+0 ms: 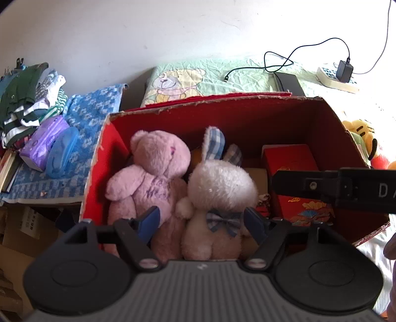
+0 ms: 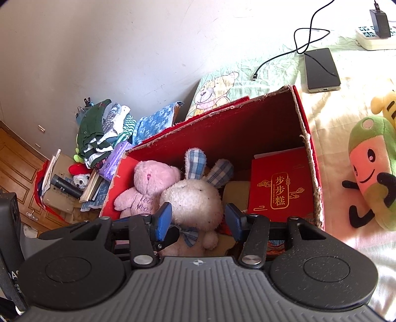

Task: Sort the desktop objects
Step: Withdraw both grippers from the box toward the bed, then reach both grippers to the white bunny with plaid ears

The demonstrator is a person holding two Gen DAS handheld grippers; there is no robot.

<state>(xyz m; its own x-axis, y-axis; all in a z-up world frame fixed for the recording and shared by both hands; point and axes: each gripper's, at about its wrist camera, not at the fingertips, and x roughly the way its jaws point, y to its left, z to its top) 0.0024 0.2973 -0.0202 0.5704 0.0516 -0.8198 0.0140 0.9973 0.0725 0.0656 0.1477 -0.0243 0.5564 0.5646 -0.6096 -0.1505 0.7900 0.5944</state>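
A bed [image 2: 341, 119] with a pale quilt fills the right and far side of the scene, and a pillow [image 1: 188, 81] printed with a cartoon bear lies at its far end against the wall. On the near part of the bed stands an open red cardboard box [image 1: 222, 109], its torn flap edge along the far side.

Inside the box, at the left, a pink teddy bear [image 1: 151, 171] lies face down. Just to its right, touching it, sits a white rabbit [image 1: 220, 190] with blue checked ears and a checked bow. At the right of the box a red gift box [image 2: 282, 183] with gold characters stands against the wall.

To the right of the cardboard box, on the quilt, lies a green and pink plush toy [image 2: 371, 171], with a yellow plush toy [image 2: 386, 101] just beyond it. To the left of the box, a heap of folded clothes [image 1: 27, 99] rests beside a blue patterned towel [image 1: 86, 116].

The left gripper [image 1: 201, 223] hovers over the near edge of the box with its blue-padded fingers spread wide on either side of the rabbit's lower body, holding nothing. The right gripper [image 2: 198, 218] hangs above the same corner, fingers likewise wide apart around the rabbit, gripping nothing.

Far right, a phone [image 2: 321, 69] lies on the quilt near a power strip [image 2: 373, 39] with a black charger [image 2: 378, 19] plugged in.
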